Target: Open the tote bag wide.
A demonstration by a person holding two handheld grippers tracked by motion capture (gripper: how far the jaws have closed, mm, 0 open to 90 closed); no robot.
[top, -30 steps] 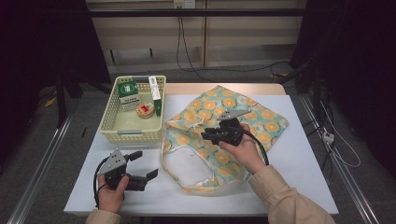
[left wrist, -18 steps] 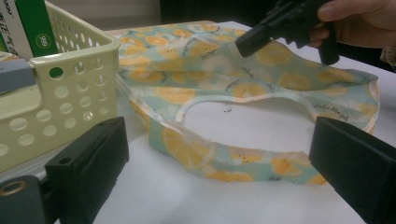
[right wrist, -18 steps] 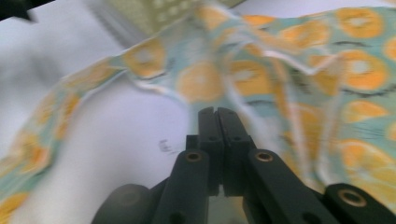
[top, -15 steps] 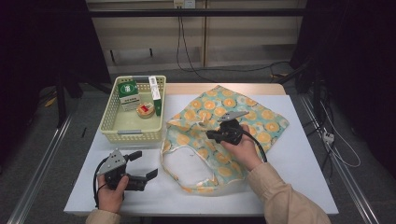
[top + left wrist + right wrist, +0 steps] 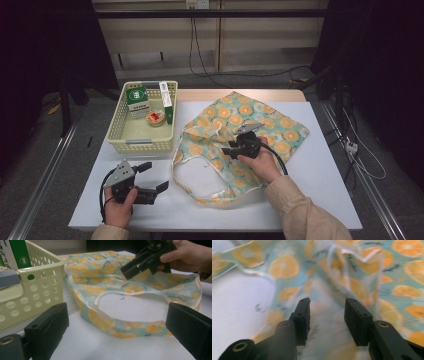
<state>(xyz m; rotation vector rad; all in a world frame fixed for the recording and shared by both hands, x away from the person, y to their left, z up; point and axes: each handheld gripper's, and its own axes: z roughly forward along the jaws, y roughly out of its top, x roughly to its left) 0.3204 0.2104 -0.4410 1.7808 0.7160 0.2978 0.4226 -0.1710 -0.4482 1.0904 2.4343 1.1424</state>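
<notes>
Two black hand-held grippers — the left gripper point(image 5: 152, 178) with blocky, flat-faced jaws, a grey three-cornered plate on top and a black cable looping behind it; the right gripper point(image 5: 234, 146) with screw holes down each pad and brass-ringed pivots below. Beige sleeves point(image 5: 305, 212) cover both forearms.

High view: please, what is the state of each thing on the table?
Orange-print tote bag: lying flat, mouth open.
Yellow basket: upright, holding boxes and a round tin.
Left hand-held gripper: open, holding nothing.
Right hand-held gripper: over the bag, jaws just opened, gripping nothing.
</notes>
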